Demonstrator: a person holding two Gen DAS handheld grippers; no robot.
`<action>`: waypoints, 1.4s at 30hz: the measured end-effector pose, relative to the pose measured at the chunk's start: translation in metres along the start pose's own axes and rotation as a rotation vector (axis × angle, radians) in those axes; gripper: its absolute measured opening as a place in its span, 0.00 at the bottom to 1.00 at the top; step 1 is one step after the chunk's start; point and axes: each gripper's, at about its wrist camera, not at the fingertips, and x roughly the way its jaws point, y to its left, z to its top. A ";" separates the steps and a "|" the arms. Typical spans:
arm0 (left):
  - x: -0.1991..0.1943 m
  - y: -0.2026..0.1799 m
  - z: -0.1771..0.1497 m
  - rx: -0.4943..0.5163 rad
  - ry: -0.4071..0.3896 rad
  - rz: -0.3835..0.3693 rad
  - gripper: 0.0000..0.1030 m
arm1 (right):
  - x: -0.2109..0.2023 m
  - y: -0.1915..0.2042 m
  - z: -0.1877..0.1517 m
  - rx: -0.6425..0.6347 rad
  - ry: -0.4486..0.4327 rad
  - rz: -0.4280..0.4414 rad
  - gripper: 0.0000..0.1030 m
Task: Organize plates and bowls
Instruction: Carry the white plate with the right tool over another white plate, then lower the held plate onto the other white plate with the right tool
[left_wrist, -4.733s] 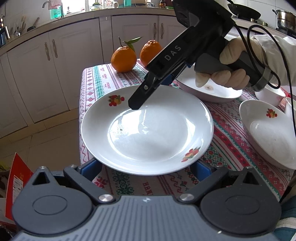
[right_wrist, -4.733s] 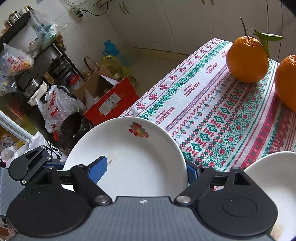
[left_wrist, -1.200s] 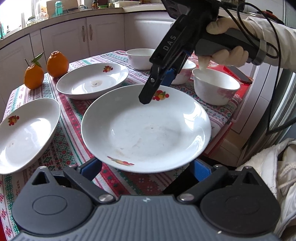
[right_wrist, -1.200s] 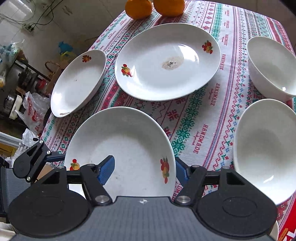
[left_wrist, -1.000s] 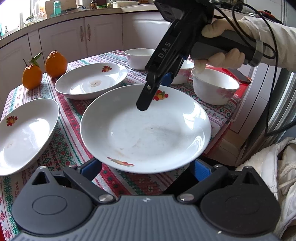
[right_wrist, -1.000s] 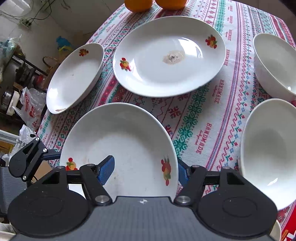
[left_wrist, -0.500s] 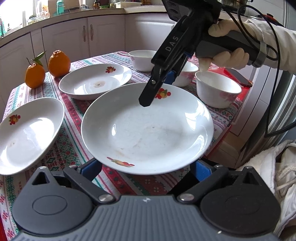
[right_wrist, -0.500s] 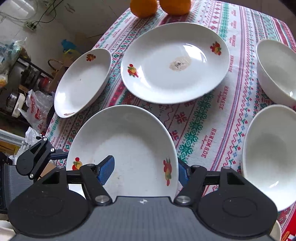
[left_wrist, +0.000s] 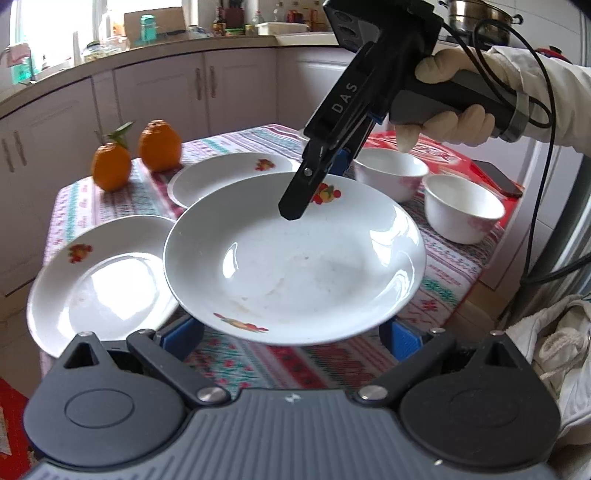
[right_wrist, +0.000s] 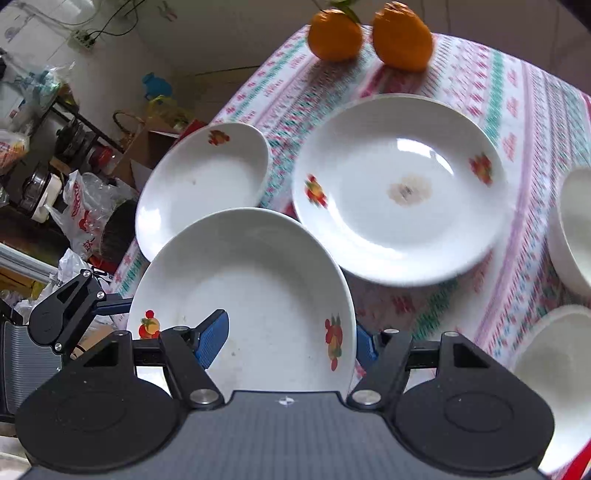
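A white plate with fruit prints (left_wrist: 295, 258) hangs above the table, held at opposite rims. My left gripper (left_wrist: 291, 332) is shut on its near rim, blue pads at both sides. My right gripper (left_wrist: 306, 192) clamps the far rim, one finger lying on the plate's inside; from the right wrist view the same plate (right_wrist: 251, 295) fills the space between its pads (right_wrist: 290, 341). Two more fruit-print plates lie on the cloth: a smaller one (left_wrist: 99, 280) (right_wrist: 203, 184) at the left and a large stained one (left_wrist: 229, 173) (right_wrist: 399, 184). Two white bowls (left_wrist: 391, 173) (left_wrist: 461, 206) stand at the right.
Two oranges (left_wrist: 110, 166) (left_wrist: 159, 144) sit at the table's far corner. A phone (left_wrist: 498, 181) lies on a red surface beyond the bowls. Floor clutter, bags and a box (right_wrist: 74, 206), lies past the table's left edge. Cabinets (left_wrist: 184, 92) line the back wall.
The held plate has risen a little and moved toward the plates on the table; it now overlaps the left plate's edge in view. Both grips are unchanged.
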 end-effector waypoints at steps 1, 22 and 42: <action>-0.002 0.004 0.001 -0.004 -0.002 0.009 0.98 | 0.001 0.003 0.004 -0.009 0.001 0.004 0.72; -0.018 0.083 -0.016 -0.127 0.003 0.154 0.97 | 0.066 0.059 0.103 -0.159 0.060 0.063 0.73; -0.015 0.114 -0.022 -0.204 -0.002 0.154 0.97 | 0.095 0.069 0.119 -0.189 0.098 0.027 0.73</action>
